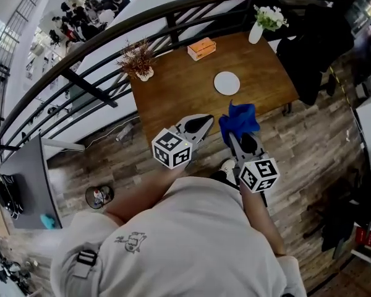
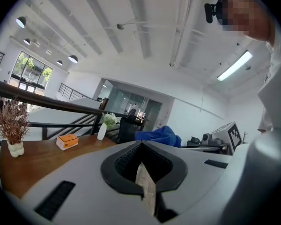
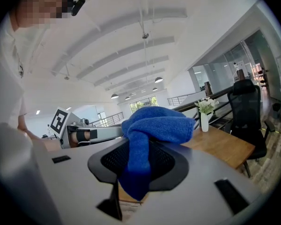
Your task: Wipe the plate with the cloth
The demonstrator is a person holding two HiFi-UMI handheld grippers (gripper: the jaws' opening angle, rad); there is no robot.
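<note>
The right claw (image 1: 236, 133) is clenched on the cloth (image 1: 240, 117), the left claw (image 1: 208, 119) clenched empty. The plate (image 1: 227, 83) is seen at the cloth's eleven o'clock.

No legible txt, labels or nos. in any view.

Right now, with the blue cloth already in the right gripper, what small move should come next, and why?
Probably carry the right gripper forward and down toward the white plate. Its jaws are shut on the blue cloth, but the cloth is short of the plate, near the front edge of the table, so no wiping can begin. The left gripper is shut and empty.
</note>
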